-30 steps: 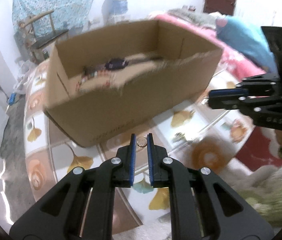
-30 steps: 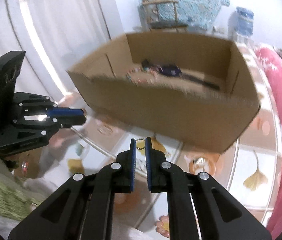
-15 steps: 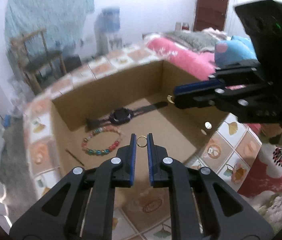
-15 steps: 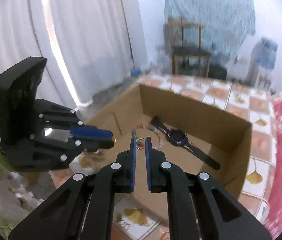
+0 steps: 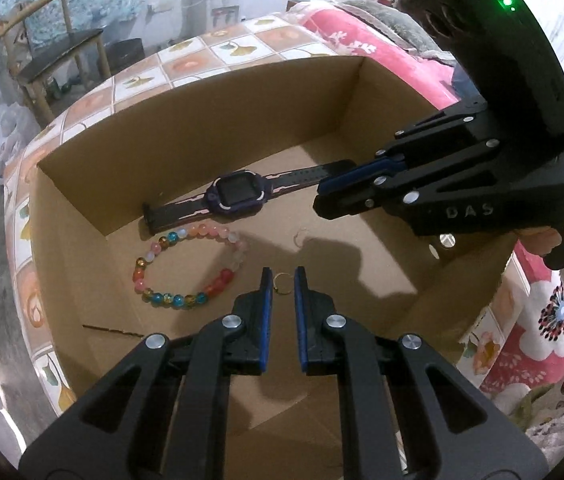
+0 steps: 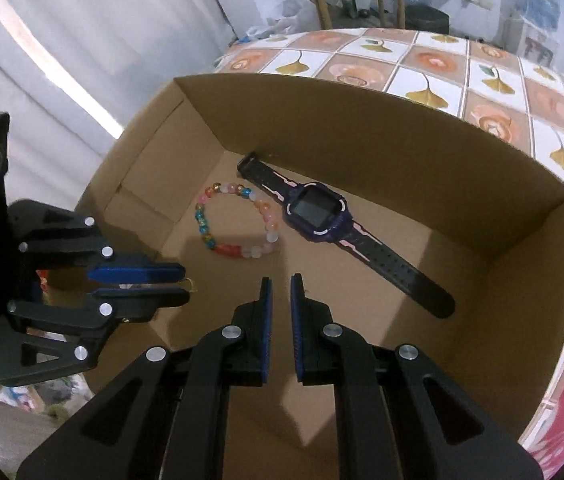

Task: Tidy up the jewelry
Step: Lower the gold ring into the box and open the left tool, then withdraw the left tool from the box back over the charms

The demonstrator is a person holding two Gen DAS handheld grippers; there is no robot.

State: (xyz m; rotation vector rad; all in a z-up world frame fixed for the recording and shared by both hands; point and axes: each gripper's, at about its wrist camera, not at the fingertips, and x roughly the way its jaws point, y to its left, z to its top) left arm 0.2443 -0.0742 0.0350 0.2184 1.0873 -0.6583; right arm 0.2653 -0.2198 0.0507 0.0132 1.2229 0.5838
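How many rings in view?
2. One ring sits pinched in the left claw; a fainter loose ring lies on the box floor beyond it. More may be hidden.

"DAS" embossed on the right hand-held gripper (image 5: 324,196) body, no other readable text

Blk grippers (image 5: 282,278), blue pads, silver screws

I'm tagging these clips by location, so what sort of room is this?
Most likely a bedroom in a home: a bed with pink floral bedding sits beside the table with the leaf-patterned tile top, a wooden chair stands by the wall, and white curtains hang at the side.
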